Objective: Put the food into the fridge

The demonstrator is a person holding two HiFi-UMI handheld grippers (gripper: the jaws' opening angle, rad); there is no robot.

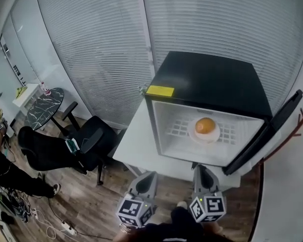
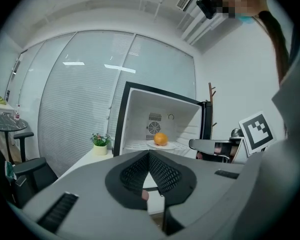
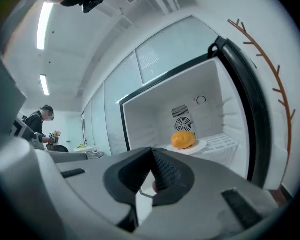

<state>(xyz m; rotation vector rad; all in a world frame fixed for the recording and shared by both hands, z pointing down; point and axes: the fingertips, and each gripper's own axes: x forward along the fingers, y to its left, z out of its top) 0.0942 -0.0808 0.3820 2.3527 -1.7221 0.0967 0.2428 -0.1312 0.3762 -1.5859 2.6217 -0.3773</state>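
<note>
Orange round fruit (image 1: pixel 205 125), perhaps citrus, on white plate (image 1: pixel 208 138) in fridge (image 1: pixel 207 82); both jaws clenched.

Orange (image 2: pixel 160 139) on plate (image 2: pixel 166 145) inside open fridge (image 2: pixel 140 115)

Head view: from above, steep down on open fridge (image 1: pixel 207 82) at table (image 1: pixel 135 141) edge, mid-dist. Left gripper view, right gripper view: low, approx shelf ht, facing into fridge, nearer. All 3 share orange (image 1: pixel 205 125) on plate (image 1: pixel 216 134).
</note>
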